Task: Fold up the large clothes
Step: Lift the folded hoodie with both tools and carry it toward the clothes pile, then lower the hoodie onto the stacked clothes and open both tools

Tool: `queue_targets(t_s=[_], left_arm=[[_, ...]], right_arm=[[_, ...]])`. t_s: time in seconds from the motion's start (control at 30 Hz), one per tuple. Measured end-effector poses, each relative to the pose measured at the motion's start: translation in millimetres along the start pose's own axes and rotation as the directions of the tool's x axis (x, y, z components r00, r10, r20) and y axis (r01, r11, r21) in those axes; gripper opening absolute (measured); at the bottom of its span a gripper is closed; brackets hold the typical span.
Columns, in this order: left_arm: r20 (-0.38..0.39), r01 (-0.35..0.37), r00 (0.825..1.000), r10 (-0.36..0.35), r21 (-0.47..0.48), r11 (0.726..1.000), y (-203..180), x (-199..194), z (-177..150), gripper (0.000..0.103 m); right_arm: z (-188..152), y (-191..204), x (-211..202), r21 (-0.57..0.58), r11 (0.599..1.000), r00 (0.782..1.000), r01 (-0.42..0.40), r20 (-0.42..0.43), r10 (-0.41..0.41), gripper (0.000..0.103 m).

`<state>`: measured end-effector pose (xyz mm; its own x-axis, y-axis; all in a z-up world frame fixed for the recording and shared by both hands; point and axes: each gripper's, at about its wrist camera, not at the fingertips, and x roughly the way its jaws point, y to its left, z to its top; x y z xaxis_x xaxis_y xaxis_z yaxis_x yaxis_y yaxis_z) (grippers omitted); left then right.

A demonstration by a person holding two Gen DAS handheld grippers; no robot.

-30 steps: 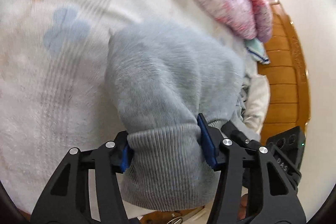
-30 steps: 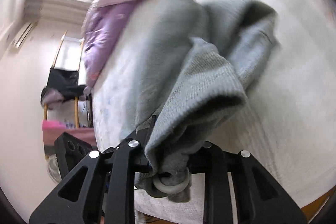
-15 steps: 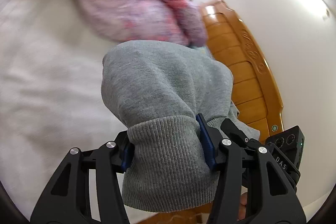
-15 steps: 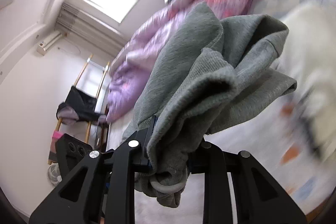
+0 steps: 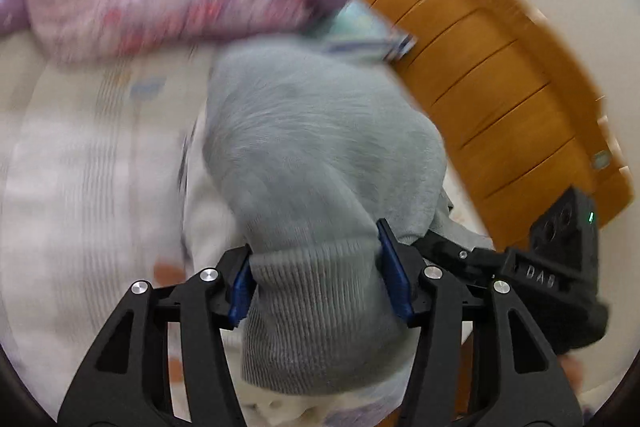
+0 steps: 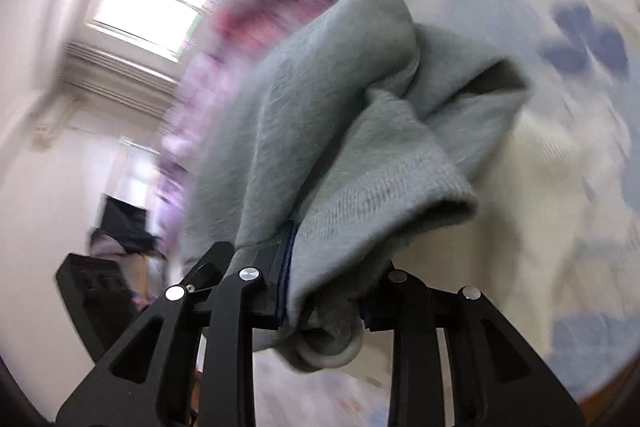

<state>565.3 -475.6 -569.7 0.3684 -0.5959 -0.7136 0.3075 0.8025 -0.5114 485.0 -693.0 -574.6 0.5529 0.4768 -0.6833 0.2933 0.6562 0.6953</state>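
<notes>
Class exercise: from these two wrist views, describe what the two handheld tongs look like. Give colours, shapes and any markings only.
The left tongs are matte black, with two flat arms pierced by triangular cutouts, silver round screw heads and blue pads. The right tongs match them in black frame and silver screws, with a dark blue pad edge. In the left view, the black block beside them bears pale lettering and a small green light.
</notes>
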Motion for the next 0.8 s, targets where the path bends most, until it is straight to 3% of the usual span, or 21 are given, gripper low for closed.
queue_targets(t_s=[0.1,0.27,0.4,0.5,0.53,0.6,0.67,0.7,0.73,0.77,0.8], left_arm=[[0.003,-0.023,1.000,0.023,0.010,1.000,2,5,-17,0.067],[-0.004,-0.020,1.000,0.020,-0.004,1.000,4,-15,-12,0.074],[0.069,-0.046,0.997,0.046,-0.004,0.999,7,-45,9,0.078],[0.086,-0.080,0.993,0.075,0.051,0.996,-2,-47,26,0.078],[0.079,-0.089,0.993,0.084,0.064,0.994,-4,-44,29,0.078],[0.054,-0.135,0.990,0.131,0.085,0.987,-4,-28,38,0.078],[0.000,-0.133,0.991,0.133,0.063,0.989,1,-8,45,0.079],[-0.011,-0.126,0.992,0.126,0.046,0.991,5,-2,45,0.080],[-0.029,-0.129,0.991,0.129,0.021,0.991,10,5,46,0.085],[-0.042,-0.129,0.991,0.130,0.011,0.992,12,9,47,0.087],[-0.053,-0.131,0.990,0.132,0.013,0.991,13,14,47,0.088]], right_arm=[[-5,-14,4,-0.030,0.998,0.998,0.048,-0.036,-0.049,0.029],[-11,-25,-13,-0.028,0.986,0.985,0.166,-0.036,-0.167,0.036],[-13,-13,-36,-0.114,0.949,0.953,0.295,-0.029,-0.300,0.033],[-6,15,-54,-0.206,0.894,0.917,0.398,0.055,-0.396,0.026],[-6,26,-49,-0.225,0.892,0.919,0.393,0.072,-0.387,0.026],[-1,44,-42,-0.279,0.903,0.945,0.326,0.085,-0.315,0.024],[4,57,-19,-0.334,0.897,0.956,0.291,0.067,-0.285,0.023],[10,52,-4,-0.344,0.888,0.950,0.307,0.045,-0.310,0.019],[12,44,16,-0.346,0.868,0.927,0.357,0.017,-0.375,0.018],[13,25,39,-0.342,0.827,0.874,0.446,-0.033,-0.485,0.016],[13,12,49,-0.325,0.818,0.851,0.474,-0.066,-0.520,0.010]])
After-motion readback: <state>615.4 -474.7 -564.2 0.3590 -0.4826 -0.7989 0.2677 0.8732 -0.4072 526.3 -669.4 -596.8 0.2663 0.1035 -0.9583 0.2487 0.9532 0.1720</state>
